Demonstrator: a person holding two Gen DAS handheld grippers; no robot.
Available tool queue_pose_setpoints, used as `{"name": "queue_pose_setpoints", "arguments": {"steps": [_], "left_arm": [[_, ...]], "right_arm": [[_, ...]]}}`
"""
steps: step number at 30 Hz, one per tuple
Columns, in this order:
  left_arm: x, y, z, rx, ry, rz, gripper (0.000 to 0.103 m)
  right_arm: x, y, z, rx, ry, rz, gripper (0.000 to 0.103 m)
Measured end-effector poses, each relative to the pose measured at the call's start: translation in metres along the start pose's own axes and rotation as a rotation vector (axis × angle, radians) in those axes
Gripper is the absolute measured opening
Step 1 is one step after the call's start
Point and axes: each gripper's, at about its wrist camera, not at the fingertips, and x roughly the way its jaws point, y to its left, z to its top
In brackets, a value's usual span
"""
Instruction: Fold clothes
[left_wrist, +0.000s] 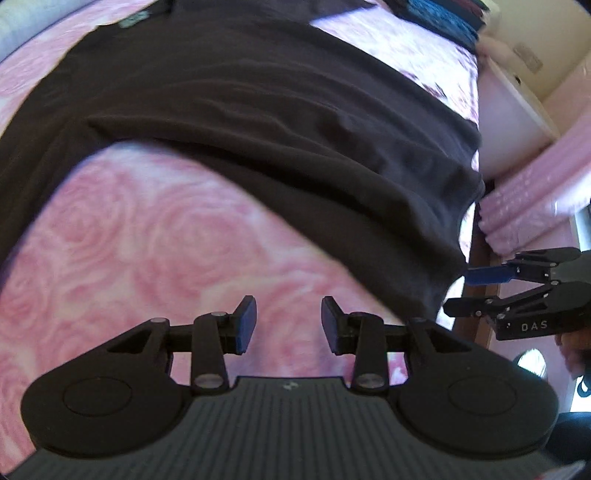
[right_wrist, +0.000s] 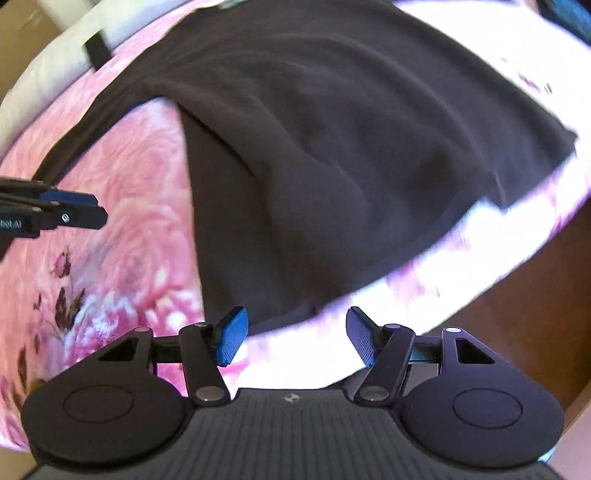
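Observation:
A dark brown T-shirt (left_wrist: 258, 92) lies spread on a pink rose-patterned bed cover (left_wrist: 155, 236), with one side folded over itself. It also shows in the right wrist view (right_wrist: 351, 147). My left gripper (left_wrist: 288, 325) is open and empty, above bare cover just short of the shirt's near edge. My right gripper (right_wrist: 293, 339) is open and empty, at the shirt's near hem by the bed's edge. In the left wrist view the right gripper (left_wrist: 461, 291) stands at the far right, jaws apart. In the right wrist view the left gripper (right_wrist: 92, 210) reaches in from the left.
The bed cover (right_wrist: 122, 192) ends at a wooden bed edge (right_wrist: 517, 314) on the right. A white container (left_wrist: 509, 110) and pink curtain (left_wrist: 535, 192) stand beyond the bed. A blue fabric heap (left_wrist: 443, 14) lies at the far corner.

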Motion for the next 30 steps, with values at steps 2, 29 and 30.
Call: {"name": "queue_pose_setpoints", "arguments": {"steps": [2, 29, 30], "left_arm": [[0.004, -0.006, 0.004, 0.025, 0.012, -0.002, 0.034], [-0.021, 0.021, -0.01, 0.192, 0.007, 0.012, 0.041], [-0.018, 0.022, -0.009, 0.19, 0.002, 0.013, 0.041]], "right_arm": [[0.0, -0.001, -0.004, 0.023, -0.046, 0.053, 0.064], [-0.001, -0.009, -0.049, 0.444, -0.026, 0.212, 0.007], [0.004, -0.009, -0.045, 0.439, -0.001, 0.217, 0.008]]}}
